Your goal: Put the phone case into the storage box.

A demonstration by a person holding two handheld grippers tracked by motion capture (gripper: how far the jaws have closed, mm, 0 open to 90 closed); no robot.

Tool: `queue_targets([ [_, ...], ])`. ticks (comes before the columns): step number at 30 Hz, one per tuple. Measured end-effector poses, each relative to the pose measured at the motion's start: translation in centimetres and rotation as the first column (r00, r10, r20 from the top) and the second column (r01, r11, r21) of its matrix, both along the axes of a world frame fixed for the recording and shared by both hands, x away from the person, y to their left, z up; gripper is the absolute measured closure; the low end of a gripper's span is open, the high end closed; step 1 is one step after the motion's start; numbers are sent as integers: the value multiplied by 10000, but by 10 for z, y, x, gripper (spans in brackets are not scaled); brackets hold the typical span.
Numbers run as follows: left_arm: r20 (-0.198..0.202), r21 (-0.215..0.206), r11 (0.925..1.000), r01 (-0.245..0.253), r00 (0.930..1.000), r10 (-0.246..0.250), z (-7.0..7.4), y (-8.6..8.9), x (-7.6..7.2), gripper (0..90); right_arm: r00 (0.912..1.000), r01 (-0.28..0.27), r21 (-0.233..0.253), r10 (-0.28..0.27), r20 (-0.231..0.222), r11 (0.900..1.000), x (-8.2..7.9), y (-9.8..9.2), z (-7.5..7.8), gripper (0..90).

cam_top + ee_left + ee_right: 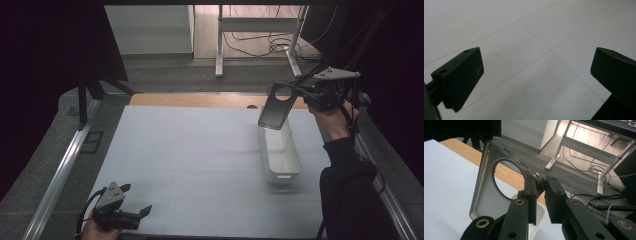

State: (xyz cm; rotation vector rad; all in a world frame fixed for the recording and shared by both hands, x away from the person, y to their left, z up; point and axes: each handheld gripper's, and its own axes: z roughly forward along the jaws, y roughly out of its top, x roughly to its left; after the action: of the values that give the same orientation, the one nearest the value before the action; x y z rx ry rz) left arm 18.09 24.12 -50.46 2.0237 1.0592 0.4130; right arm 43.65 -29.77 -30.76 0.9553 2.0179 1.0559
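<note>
A dark, see-through phone case (274, 107) with a round camera hole hangs tilted in the air over the far end of a long white bin (282, 175). My right gripper (295, 90) is shut on the case's upper edge. In the right gripper view the two jaws pinch the rim of the phone case (484, 195) at the gripper (541, 185), with a corner of the bin (537, 215) below. My left gripper (136, 199) rests low at the near left of the white mat, open with nothing in it. Bare mat lies between the left gripper's (536, 72) jaws.
The white mat (190, 150) covers most of the table, with a strip of wood (200, 100) along its far edge. An aluminium rail (60, 170) runs down the left side. Beyond the table stand white desk legs (219, 50) and floor cables (275, 47).
</note>
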Motion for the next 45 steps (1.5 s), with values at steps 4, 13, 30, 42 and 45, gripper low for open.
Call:
queue_targets([
  [4, -10, -14, 10000, -8, 10000, 8, 0, 0, 0, 0, 9999, 127, -67, -127, 12, 9999, 9, -5, -1, 793],
  [13, -32, 18, 10000, -10, 10000, 10, 0, 0, 0, 0, 9994, 334, -329, -331, 97, 9989, 25, -11, -5, 793],
  [30, -47, 55, 10000, -47, 10000, 47, 0, 0, 1, 0, 9987, 346, -1032, -305, 407, 9941, 48, -8, -27, 793],
  [42, -59, 35, 10000, -71, 10000, 71, 0, 0, 1, 0, 9978, 323, -1233, -248, 620, 9918, 60, -8, -48, 794],
  [45, -82, -8, 10000, -92, 9999, 92, 0, 0, 1, 0, 9977, 274, -1371, -185, 659, 9902, 63, -5, -53, 794],
])
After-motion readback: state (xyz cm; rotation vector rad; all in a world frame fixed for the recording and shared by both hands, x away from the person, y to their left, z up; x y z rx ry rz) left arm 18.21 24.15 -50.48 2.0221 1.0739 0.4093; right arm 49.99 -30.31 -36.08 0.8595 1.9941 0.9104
